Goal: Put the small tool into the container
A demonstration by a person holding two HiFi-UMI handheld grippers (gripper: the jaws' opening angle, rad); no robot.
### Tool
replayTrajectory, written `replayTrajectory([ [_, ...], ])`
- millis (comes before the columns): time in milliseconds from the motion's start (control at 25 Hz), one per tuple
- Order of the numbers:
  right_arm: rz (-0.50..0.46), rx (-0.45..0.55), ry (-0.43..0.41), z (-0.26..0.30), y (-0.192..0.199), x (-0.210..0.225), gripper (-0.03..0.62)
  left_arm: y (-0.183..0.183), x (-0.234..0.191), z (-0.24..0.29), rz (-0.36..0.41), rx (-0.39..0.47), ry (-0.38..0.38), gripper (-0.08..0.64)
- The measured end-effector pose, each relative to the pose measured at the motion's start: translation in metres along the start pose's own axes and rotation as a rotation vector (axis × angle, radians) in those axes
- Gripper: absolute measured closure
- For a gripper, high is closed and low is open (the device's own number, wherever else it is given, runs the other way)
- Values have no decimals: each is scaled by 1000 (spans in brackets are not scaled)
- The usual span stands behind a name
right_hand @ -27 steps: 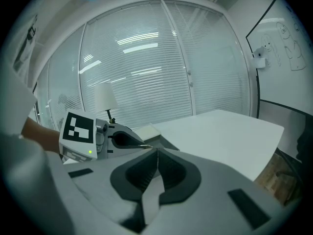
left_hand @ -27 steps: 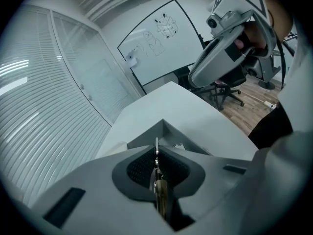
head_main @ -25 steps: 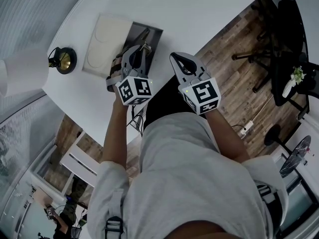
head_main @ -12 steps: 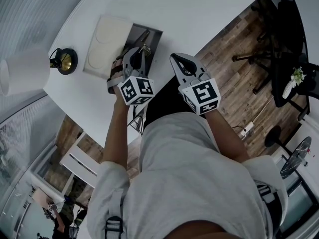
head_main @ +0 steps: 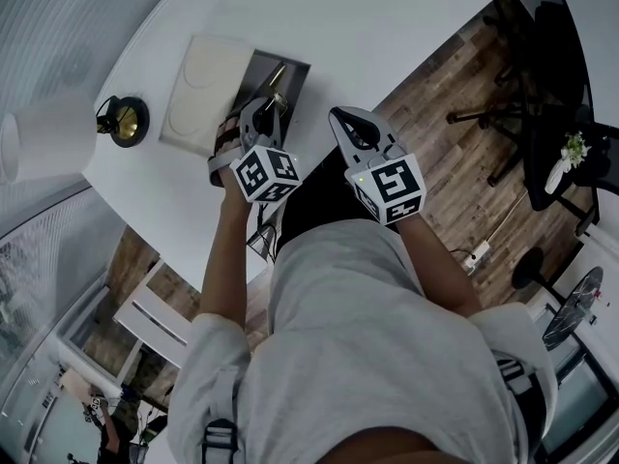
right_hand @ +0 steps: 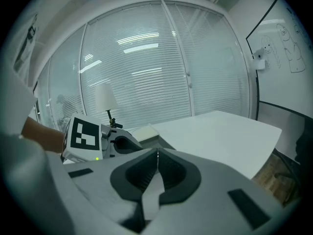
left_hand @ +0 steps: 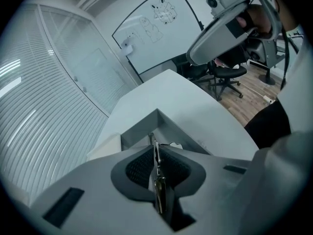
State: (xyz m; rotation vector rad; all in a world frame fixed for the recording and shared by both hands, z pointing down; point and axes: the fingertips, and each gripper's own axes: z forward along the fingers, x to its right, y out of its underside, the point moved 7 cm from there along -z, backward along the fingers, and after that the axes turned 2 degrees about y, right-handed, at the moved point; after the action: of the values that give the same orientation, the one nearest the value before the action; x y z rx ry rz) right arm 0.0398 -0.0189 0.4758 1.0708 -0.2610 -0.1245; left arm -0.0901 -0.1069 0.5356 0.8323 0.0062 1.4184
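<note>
Two grippers reach over a white table (head_main: 387, 27) in the head view. At the far left of the frame a small lamp (head_main: 124, 121) stands on the tabletop. Just right of it a cream panel (head_main: 201, 100) lies flat against the left side of the grey, open-topped container (head_main: 298, 80), in the upper middle of the frame.

The left gripper (head_main: 271, 104) hangs at the container's near edge and tilts down towards it. Its jaws are clamped on the small tool (head_main: 277, 75), a thin metal piece whose free end pokes out past the fingertips and over the container's opening. The left gripper view confirms it. There the left gripper (left_hand: 154, 148) pinches the small tool (left_hand: 157, 180) edge-on between its dark pads, and the container (left_hand: 142, 129) sits just beyond the tips. Something pale lies inside the container, too small to identify. A whiteboard (left_hand: 156, 28) and an office chair (left_hand: 227, 75) fill the upper right of that view.

Right of centre in the head view, the right gripper (head_main: 340, 117) hovers well apart from the container, near the table's edge above the wooden floor (head_main: 455, 133). In its own view the right gripper (right_hand: 157, 153) has its jaws pressed together with nothing between them. The other gripper's marker cube (right_hand: 83, 136) shows at the left.
</note>
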Motion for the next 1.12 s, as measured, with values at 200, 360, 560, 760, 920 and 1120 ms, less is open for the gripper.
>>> replayTrajectory([
  [200,-11,-11,-5,-3,0,-1,566,2,4,1,-9,-28,7,521],
  [360,-28,-23,-22,-6,-1,-4,566,3,6,-1,-40,-42,23,519],
  [560,-53,-35,-54,-5,-1,-14,566,10,9,-9,-115,-45,32,448],
  [760,-81,-41,-88,0,-4,-24,566,15,10,-29,-225,-20,18,428],
  [920,-104,-54,-114,5,-5,-36,566,24,9,-53,-357,19,-4,427],
  [1120,-123,-56,-136,6,-12,-48,566,35,10,-84,-572,79,-35,428],
])
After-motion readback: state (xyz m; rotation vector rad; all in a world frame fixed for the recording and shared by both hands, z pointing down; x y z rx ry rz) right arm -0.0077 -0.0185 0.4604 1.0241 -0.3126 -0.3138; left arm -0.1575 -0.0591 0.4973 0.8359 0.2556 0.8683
